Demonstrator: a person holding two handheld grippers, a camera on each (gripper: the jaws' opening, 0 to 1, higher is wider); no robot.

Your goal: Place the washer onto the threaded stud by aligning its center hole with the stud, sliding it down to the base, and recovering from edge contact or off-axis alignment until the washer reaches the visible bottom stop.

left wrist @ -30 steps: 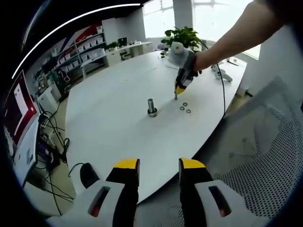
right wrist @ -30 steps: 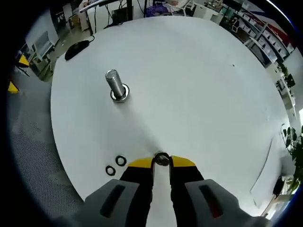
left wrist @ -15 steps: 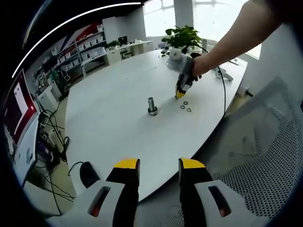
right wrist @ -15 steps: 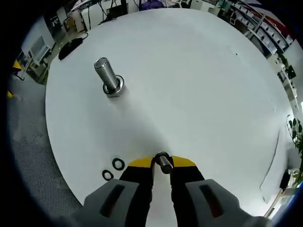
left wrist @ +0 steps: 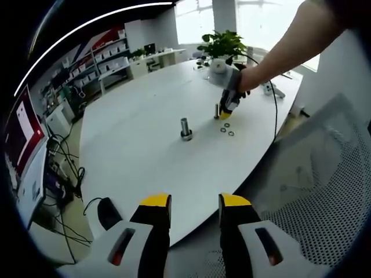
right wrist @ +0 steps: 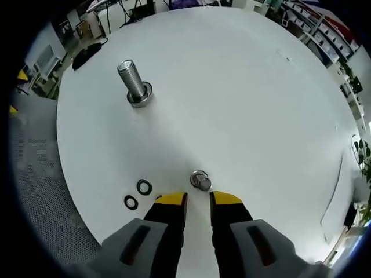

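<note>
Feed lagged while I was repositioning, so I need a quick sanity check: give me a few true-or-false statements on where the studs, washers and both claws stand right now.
1. The right claw is clamped on the small stud. False: its jaws are apart and the small stud stands on the table just ahead of them.
2. Two washers lie flat on the table, left of the right claw in the right gripper view. True.
3. A washer is threaded over the large stud. False: the large stud is bare, standing on its head.
4. The left claw is open and holds nothing. True.
5. The left claw hovers directly over the large stud. False: it sits back at the near table edge, far from it.
</note>
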